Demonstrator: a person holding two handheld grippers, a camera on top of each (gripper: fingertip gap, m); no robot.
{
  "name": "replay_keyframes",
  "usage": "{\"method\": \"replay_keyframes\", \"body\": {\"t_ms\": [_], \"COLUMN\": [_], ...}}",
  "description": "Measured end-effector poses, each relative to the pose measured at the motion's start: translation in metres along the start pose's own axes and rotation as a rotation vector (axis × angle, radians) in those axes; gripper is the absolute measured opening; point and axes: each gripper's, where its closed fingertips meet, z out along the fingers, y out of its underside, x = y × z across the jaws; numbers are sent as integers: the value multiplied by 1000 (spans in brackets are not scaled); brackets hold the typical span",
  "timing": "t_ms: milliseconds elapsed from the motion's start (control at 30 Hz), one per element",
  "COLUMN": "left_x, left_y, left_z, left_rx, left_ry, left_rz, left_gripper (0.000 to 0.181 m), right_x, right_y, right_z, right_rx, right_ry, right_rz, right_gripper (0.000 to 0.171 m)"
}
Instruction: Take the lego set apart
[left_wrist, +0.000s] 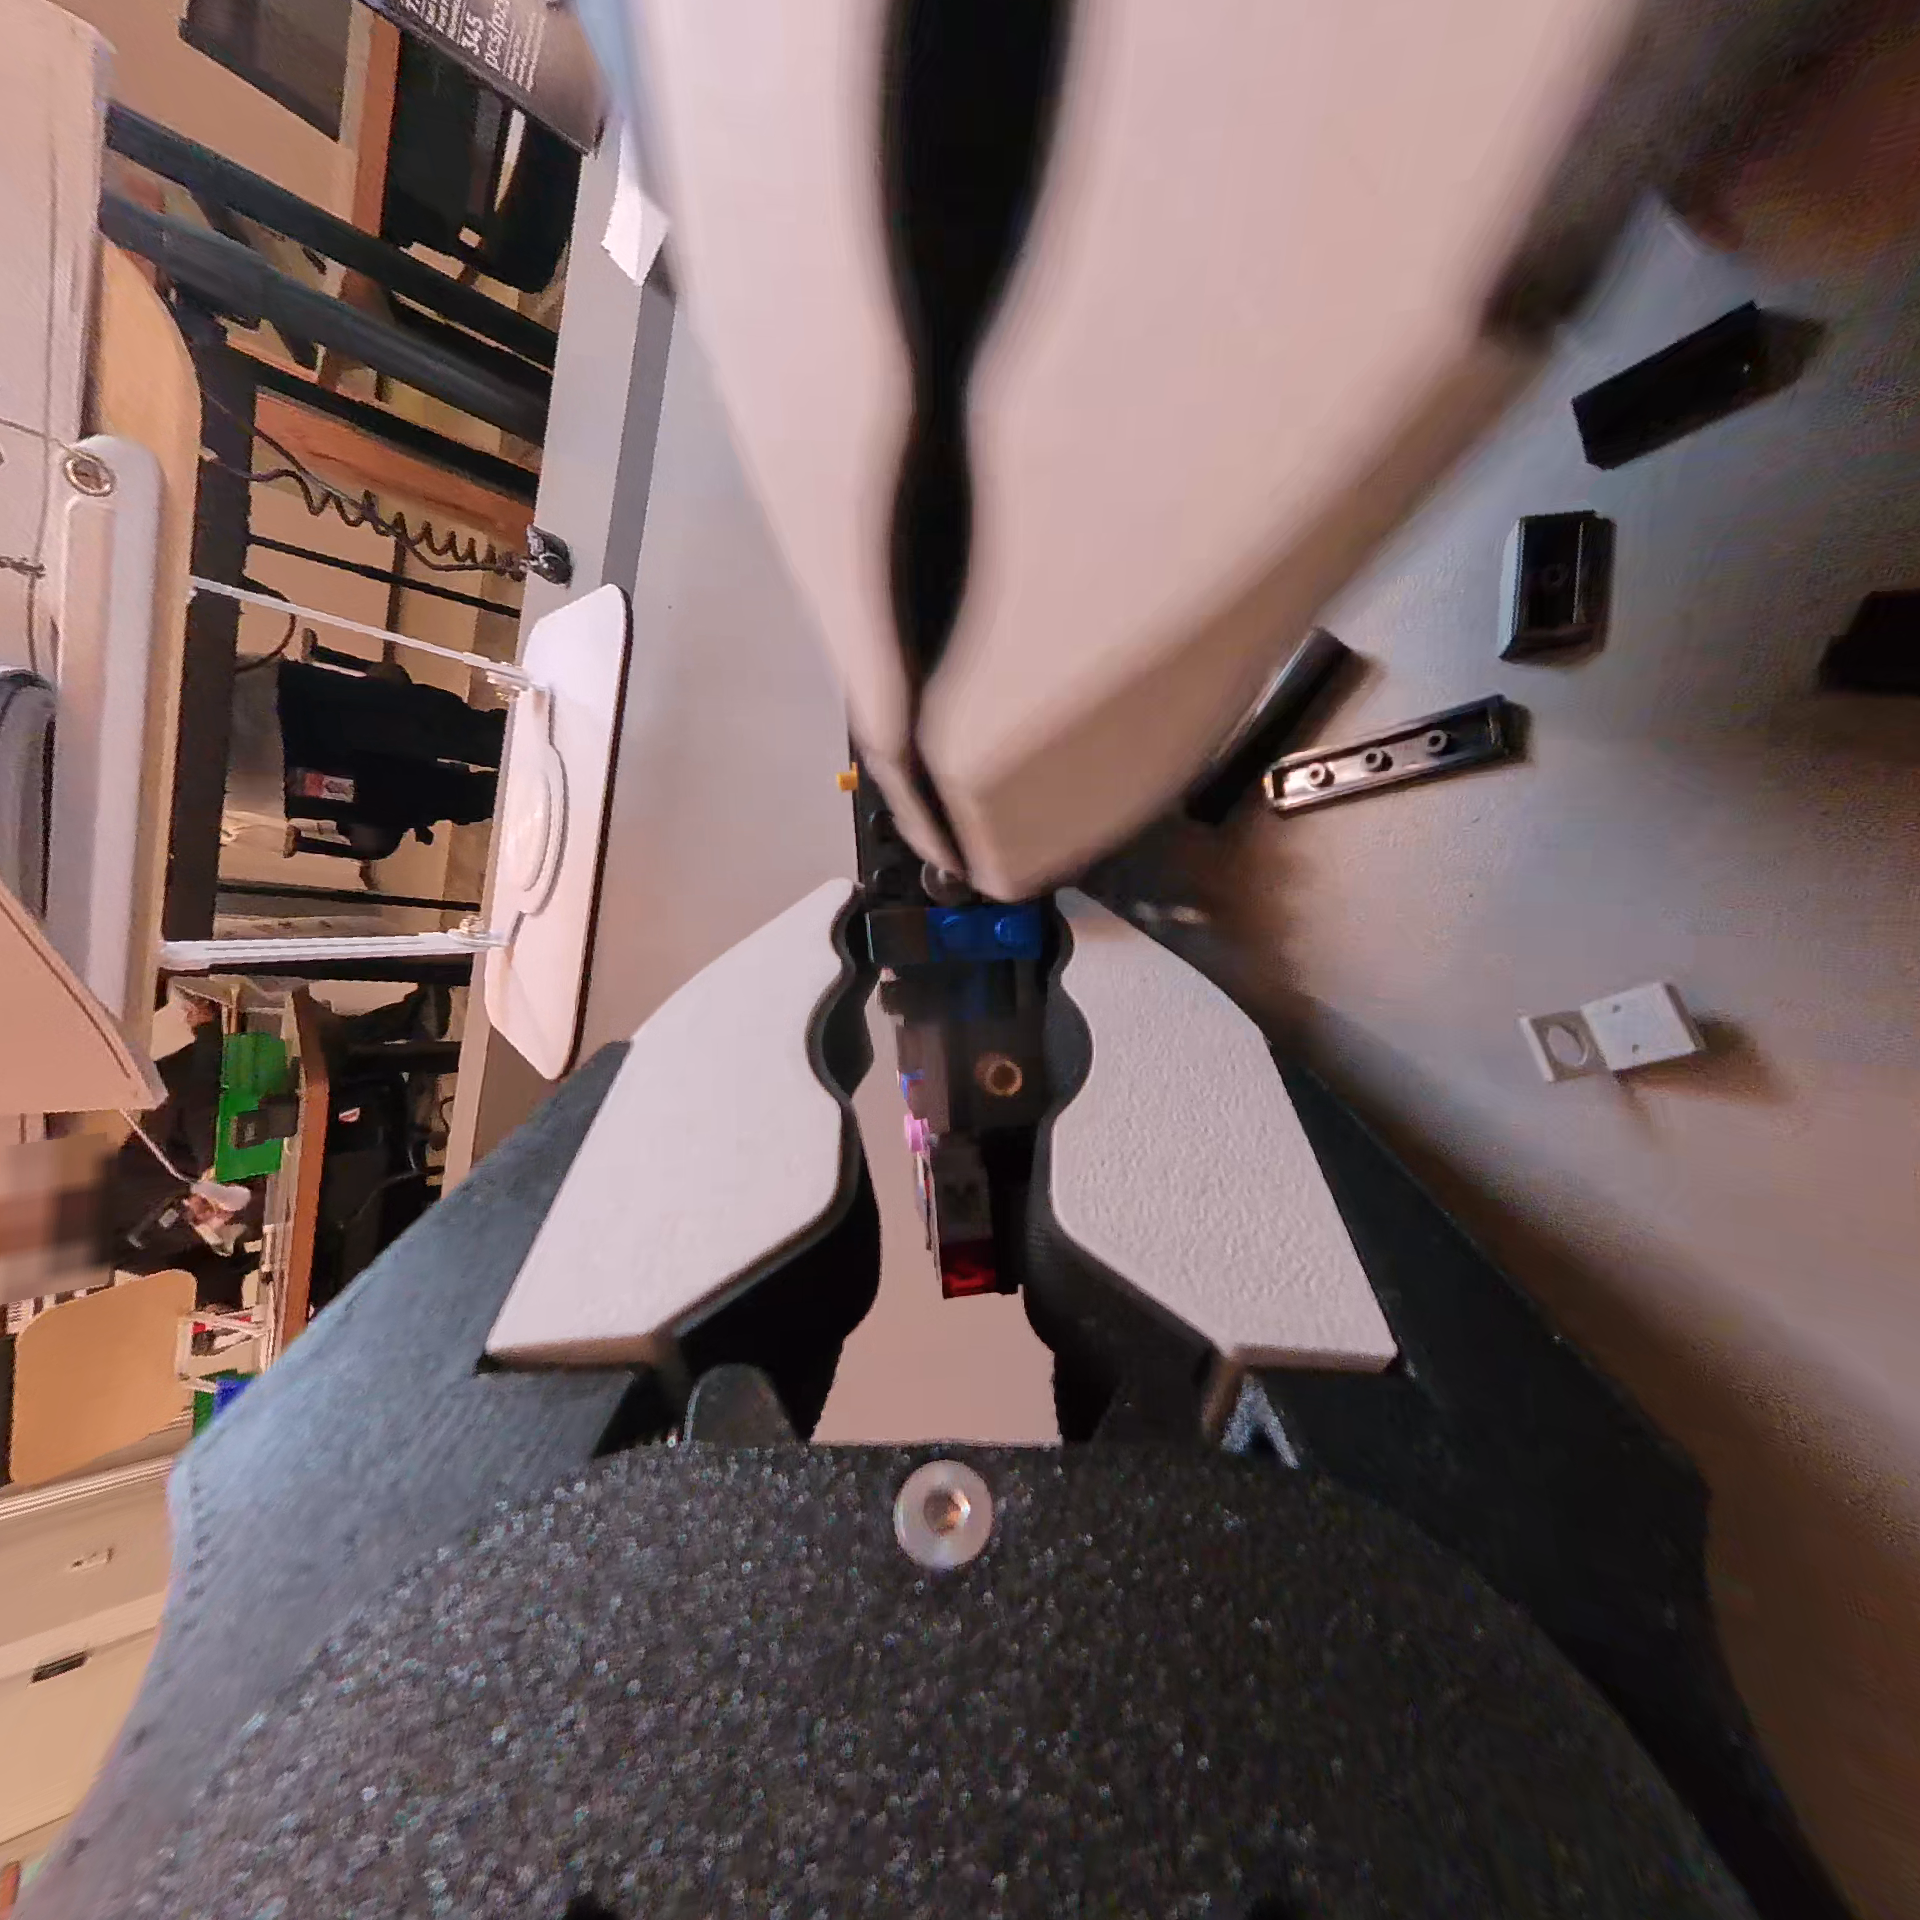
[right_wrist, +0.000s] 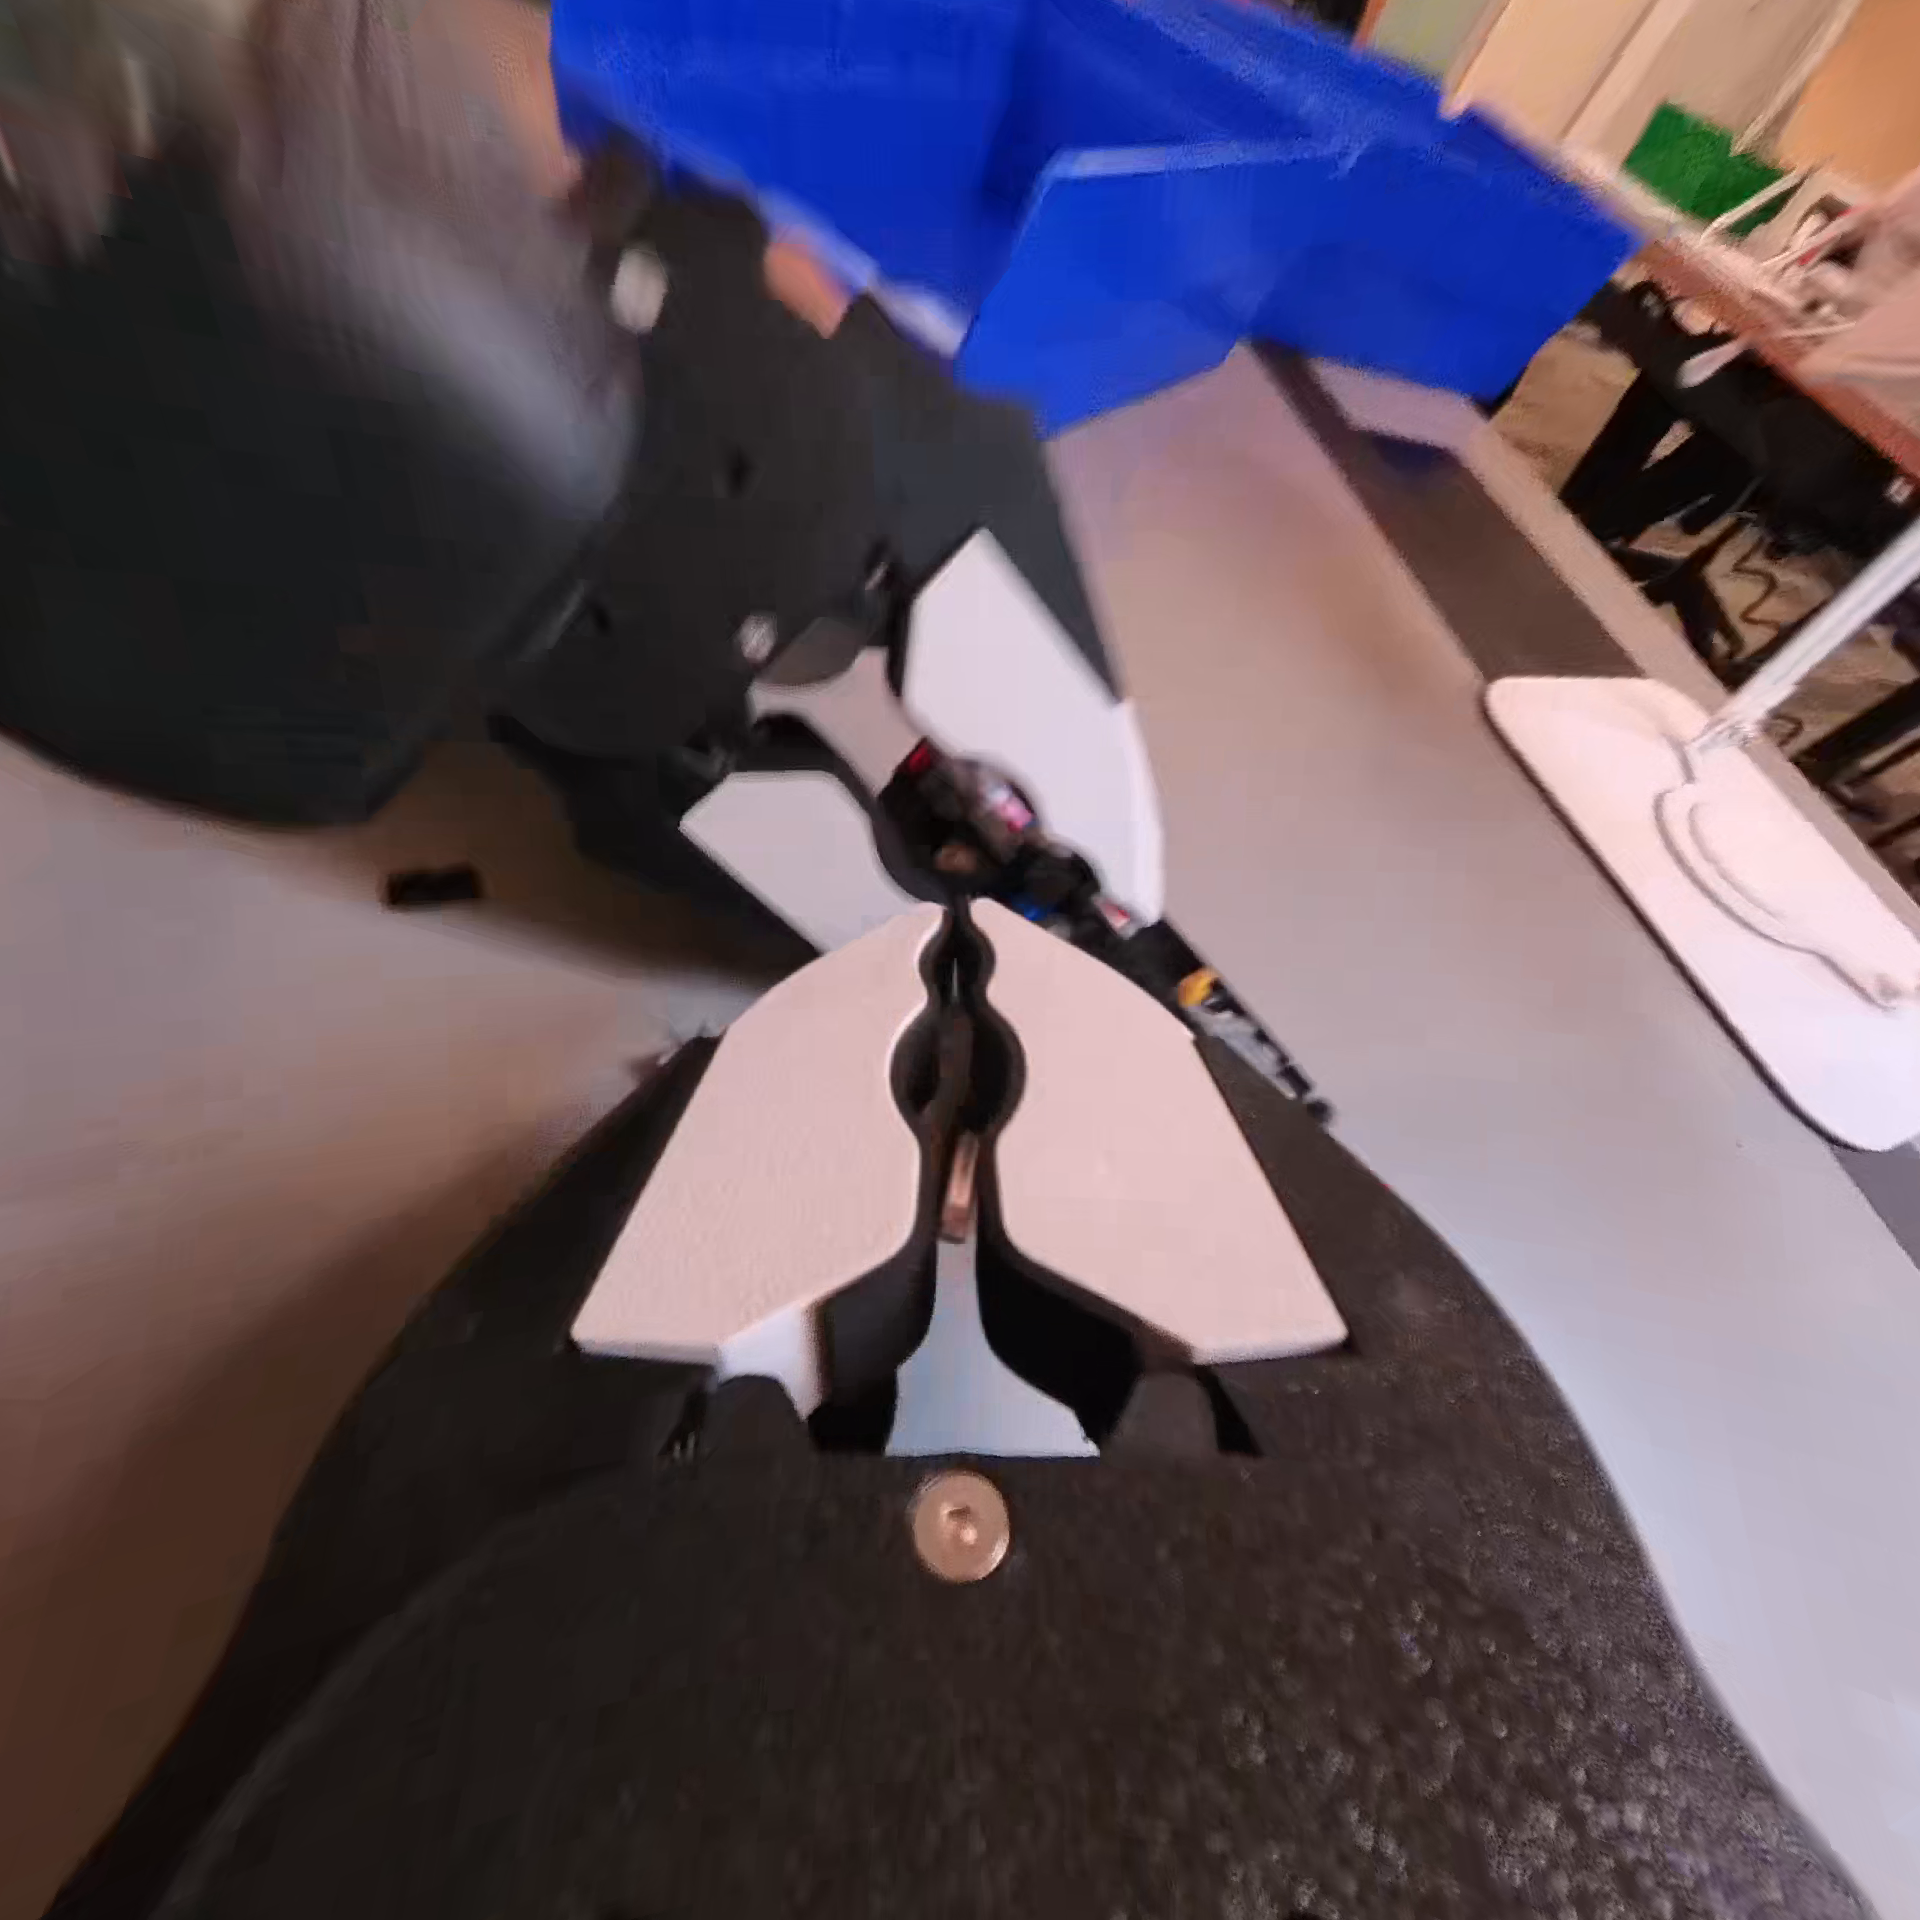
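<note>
My left gripper (left_wrist: 956, 920) is shut on the lego set (left_wrist: 971, 1039), a small black build with a blue plate (left_wrist: 987, 928) across its top and a red piece at its near end, and holds it above the grey table (left_wrist: 1558, 1195). My right gripper (left_wrist: 945, 875) comes in from above with its fingers shut and its tips at the top of the set, beside the blue plate. In the right wrist view my right gripper (right_wrist: 956, 914) is shut, with its tips against the set (right_wrist: 997, 821), which sits between the left gripper's white fingers (right_wrist: 1023, 707).
Loose black lego pieces (left_wrist: 1392, 753) (left_wrist: 1553, 587) (left_wrist: 1662, 384) and a white and grey piece (left_wrist: 1616, 1029) lie on the table to the right. A white stand base (left_wrist: 561, 831) sits to the left. A blue bin (right_wrist: 1091, 208) stands behind the left gripper. The tips of one gripper are about 6 cm away from the tips of the other.
</note>
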Motion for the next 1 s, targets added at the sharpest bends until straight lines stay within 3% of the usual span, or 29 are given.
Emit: {"method": "replay_keyframes", "body": {"t_ms": [100, 133, 233, 467, 533, 733, 867, 933, 1000], "left_x": [0, -1, 0, 1, 1, 2, 4, 1, 1], "left_y": [0, -1, -1, -3, -3, -4, 0, -3, -6], "left_z": [0, 0, -2, -5, -6, -5, -2, 0, 0], "left_rx": [9, 12, 20, 59, 65, 57, 4, 2, 1], "left_ry": [8, 14, 36, 106, 115, 122, 100, 98, 110], "left_rz": [-18, -26, -49, -37, -21, -10, 14, -15, -15], "left_gripper": [30, 30, 30, 30, 30, 30, 31, 30, 30], "right_x": [23, 25, 26, 27, 26, 25, 16, -11, -9], "right_y": [4, 12, 28, 32, 34, 34, 30, 16, 10], "right_z": [-9, -10, -10, -7, -7, -10, -11, -8, -11], "right_rx": [-35, -74, -147, -240, -265, -293, -230, -132, -115], "right_ry": [126, 152, 216, 253, 220, 188, 108, -11, 29], "right_rz": [-59, -121, -311, -609, -596, -509, -376, -299, -351], "right_gripper": [0, 12, 19, 15, 8, 7, 5, 0, 0]}}
